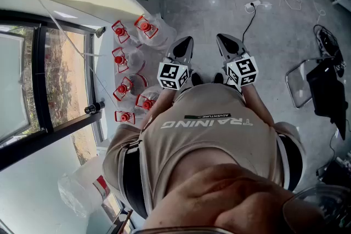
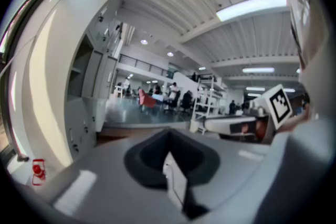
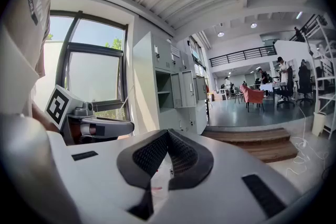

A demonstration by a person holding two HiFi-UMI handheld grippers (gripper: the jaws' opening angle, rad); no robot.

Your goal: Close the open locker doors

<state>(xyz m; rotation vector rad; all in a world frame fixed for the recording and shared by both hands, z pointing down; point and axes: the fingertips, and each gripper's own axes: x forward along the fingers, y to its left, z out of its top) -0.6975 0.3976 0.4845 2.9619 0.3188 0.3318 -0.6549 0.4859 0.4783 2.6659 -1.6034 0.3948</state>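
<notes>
Grey concrete floor (image 1: pixel 263 24) is seen beneath the left gripper (image 1: pixel 186 41) and the right gripper (image 1: pixel 224 40), which are held side by side close before the person's chest, pointing forward. In the left gripper view the jaws are pressed together at their tips, with nothing between them. In the right gripper view the jaws are likewise brought together and nothing is held. Pale lockers (image 3: pixel 173 86) are seen ahead and to the left in the right gripper view, well apart from both grippers; several doors (image 3: pixel 187 89) are swung out, and a shelf is shown in one bare compartment. Clear jugs (image 1: pixel 122 57) with red caps are lined up on the floor at the left, beside a window (image 1: pixel 60 74). A wooden step (image 3: pixel 247 139) is seen beyond the lockers.
</notes>
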